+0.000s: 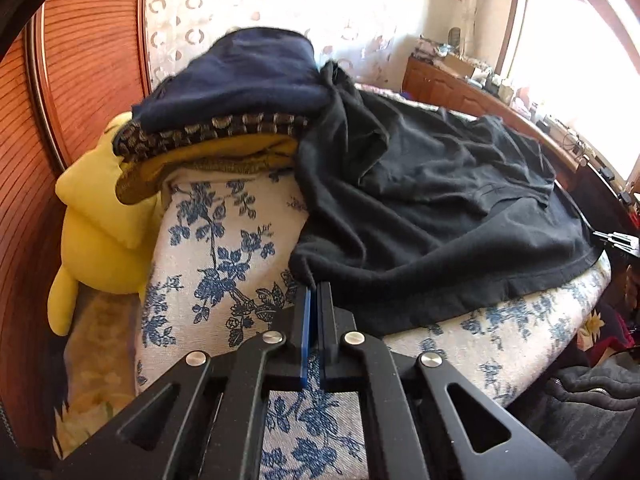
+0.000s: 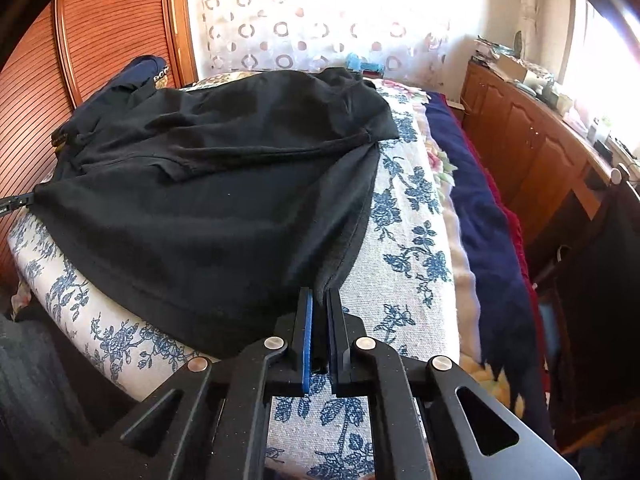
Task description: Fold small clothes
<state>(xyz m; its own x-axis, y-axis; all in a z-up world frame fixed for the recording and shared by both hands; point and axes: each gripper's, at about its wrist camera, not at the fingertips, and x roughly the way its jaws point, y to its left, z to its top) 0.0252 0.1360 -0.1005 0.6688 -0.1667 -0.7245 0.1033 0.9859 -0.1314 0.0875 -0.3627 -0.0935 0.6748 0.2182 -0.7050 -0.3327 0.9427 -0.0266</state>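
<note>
A black garment (image 1: 432, 216) lies spread and rumpled on the blue-flowered white cover (image 1: 216, 240); it also shows in the right wrist view (image 2: 208, 200). My left gripper (image 1: 315, 286) is shut on the garment's near left corner. My right gripper (image 2: 320, 294) is shut on the garment's near right corner. The tip of the left gripper shows at the left edge of the right wrist view (image 2: 16, 200), and the right one at the right edge of the left wrist view (image 1: 616, 238).
A stack of folded clothes, navy (image 1: 248, 76) on patterned and mustard ones, sits at the back left beside a yellow plush toy (image 1: 96, 220). A wooden headboard (image 1: 80, 60) stands left. A navy blanket (image 2: 480, 208) and wooden cabinets (image 2: 532, 148) lie right.
</note>
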